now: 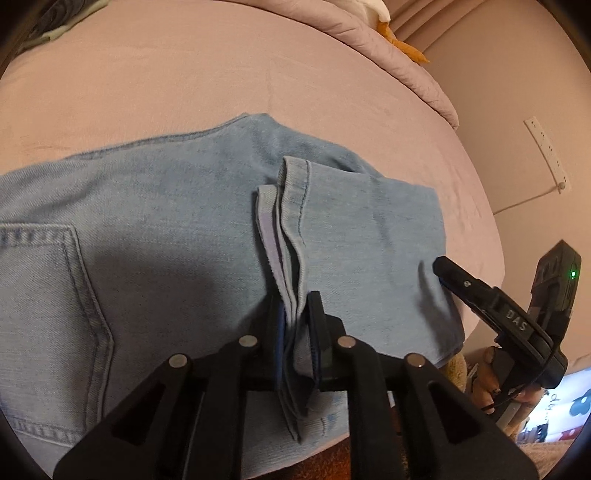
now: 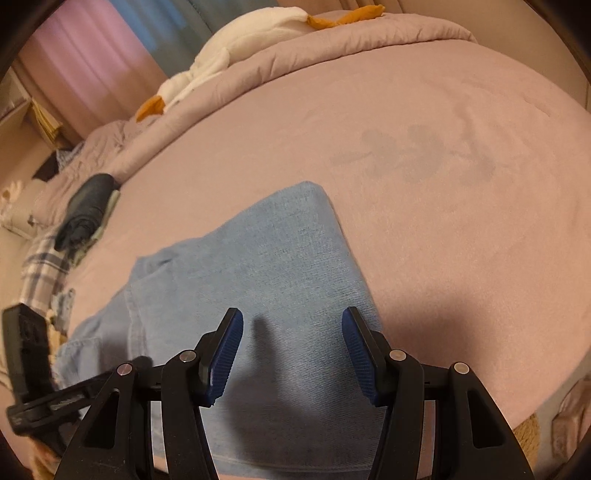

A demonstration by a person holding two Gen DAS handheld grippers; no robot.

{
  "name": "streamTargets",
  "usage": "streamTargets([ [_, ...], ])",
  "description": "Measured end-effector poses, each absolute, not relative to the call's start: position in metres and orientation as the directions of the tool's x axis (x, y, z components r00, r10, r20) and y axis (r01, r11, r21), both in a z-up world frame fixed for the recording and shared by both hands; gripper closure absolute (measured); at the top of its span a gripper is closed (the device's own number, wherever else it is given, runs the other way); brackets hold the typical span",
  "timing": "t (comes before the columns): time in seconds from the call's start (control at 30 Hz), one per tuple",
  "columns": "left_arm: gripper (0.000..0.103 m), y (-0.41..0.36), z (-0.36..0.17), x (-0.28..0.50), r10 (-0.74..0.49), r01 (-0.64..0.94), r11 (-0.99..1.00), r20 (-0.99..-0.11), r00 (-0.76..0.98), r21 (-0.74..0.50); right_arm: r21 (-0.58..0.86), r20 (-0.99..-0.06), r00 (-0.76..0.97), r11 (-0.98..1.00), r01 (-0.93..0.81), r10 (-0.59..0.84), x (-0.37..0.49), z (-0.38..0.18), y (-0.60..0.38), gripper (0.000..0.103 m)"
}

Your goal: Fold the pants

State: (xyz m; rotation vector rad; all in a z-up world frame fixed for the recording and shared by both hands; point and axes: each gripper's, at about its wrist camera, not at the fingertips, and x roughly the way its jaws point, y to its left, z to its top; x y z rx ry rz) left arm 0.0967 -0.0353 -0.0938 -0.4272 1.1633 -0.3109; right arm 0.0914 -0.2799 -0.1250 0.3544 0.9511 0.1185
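My left claw (image 1: 295, 314) is pinched on the hem ends of the light-blue jeans (image 1: 155, 236): several layers of denim stand bunched between its two pads, which press in on them from both sides. Ahead of that claw the folded leg ends run away from me, lying on top of the seat of the jeans; the back pocket (image 1: 48, 295) sits off to its left. The jeans lie flat on the pink bedsheet (image 1: 221, 74).

My right claw (image 2: 291, 350) is spread, its blue pads apart with nothing between them, hovering over a smooth folded panel of denim (image 2: 258, 266). Bare sheet stretches beyond and to the right of it. To its left my other claw's black body shows at the edge. Far ahead on the left lie a dark rolled garment (image 2: 88, 206) and a white plush toy (image 2: 229, 48) on the quilt (image 2: 369, 33).
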Motion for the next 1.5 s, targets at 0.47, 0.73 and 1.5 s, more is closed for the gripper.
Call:
streamTargets([
  [0.47,0.082,-0.045,-0.075,0.076,-0.423,0.08,0.9,-0.813,0.4,-0.43,0.253,-0.795,0.586,0.964,0.088,0.155,0.084,-0.118,-0.264,0.047],
  [0.73,0.074,-0.059,-0.096,0.068,-0.351,0.095,0.934,-0.846,0.401,-0.343,0.072,-0.824,0.566,0.988,0.136,-0.017,0.075,-0.13,-0.257,0.053],
  [1.5,0.051,0.027,-0.043,0.024,-0.33,-0.048,0.904,-0.765,0.552,-0.425,-0.006,-0.835,0.541,0.985,0.175,-0.101,0.062,-0.131,-0.247,0.051],
])
